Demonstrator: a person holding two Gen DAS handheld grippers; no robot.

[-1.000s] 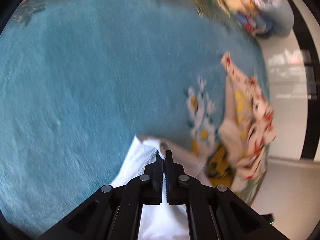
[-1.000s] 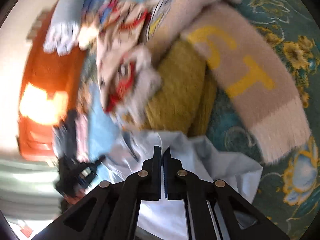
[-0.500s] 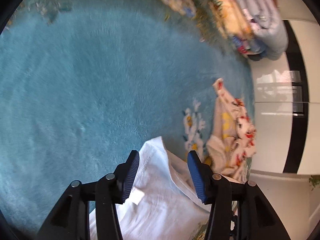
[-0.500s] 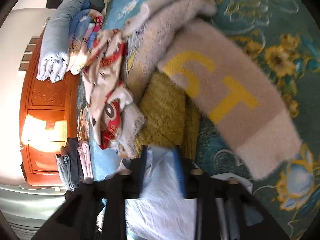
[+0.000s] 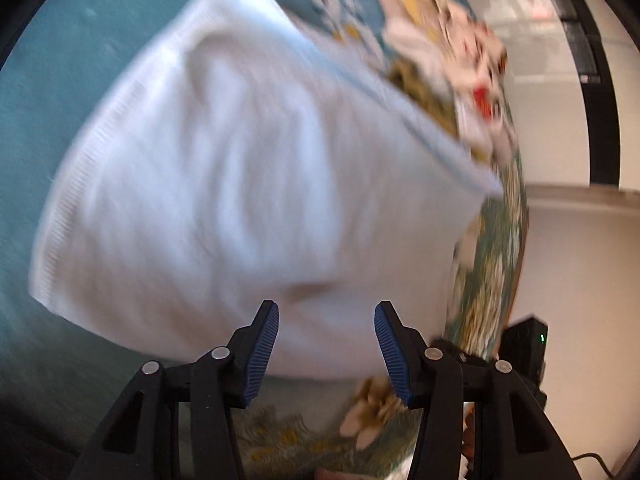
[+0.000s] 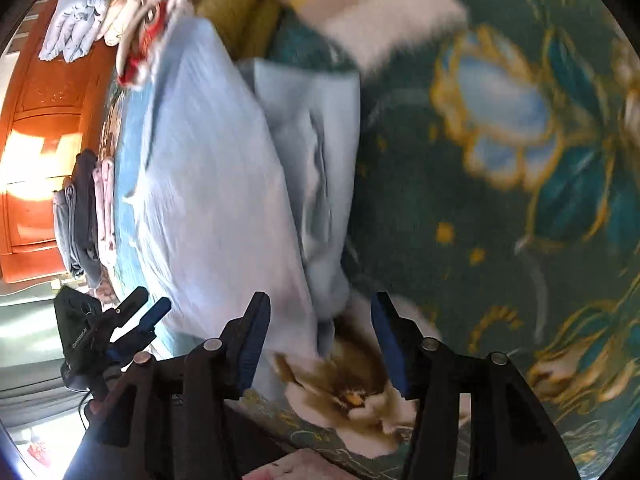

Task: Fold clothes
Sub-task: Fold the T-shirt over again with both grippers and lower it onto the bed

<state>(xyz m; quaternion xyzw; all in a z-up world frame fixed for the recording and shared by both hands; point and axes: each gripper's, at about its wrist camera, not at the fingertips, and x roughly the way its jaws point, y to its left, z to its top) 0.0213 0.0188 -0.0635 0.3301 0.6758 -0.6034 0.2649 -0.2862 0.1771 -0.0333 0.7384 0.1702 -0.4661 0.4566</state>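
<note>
Left gripper [image 5: 326, 344]: fingers parted, nothing between them. Right gripper [image 6: 320, 344]: jaws opening, holding nothing; shirt hem lay between the tips, unpinched. Pale blue shirt [image 5: 240, 184]: spread flat on teal rug [image 6: 500, 200], frame centre. Unfolded clothes [image 5: 440, 48]: upper right.
</note>
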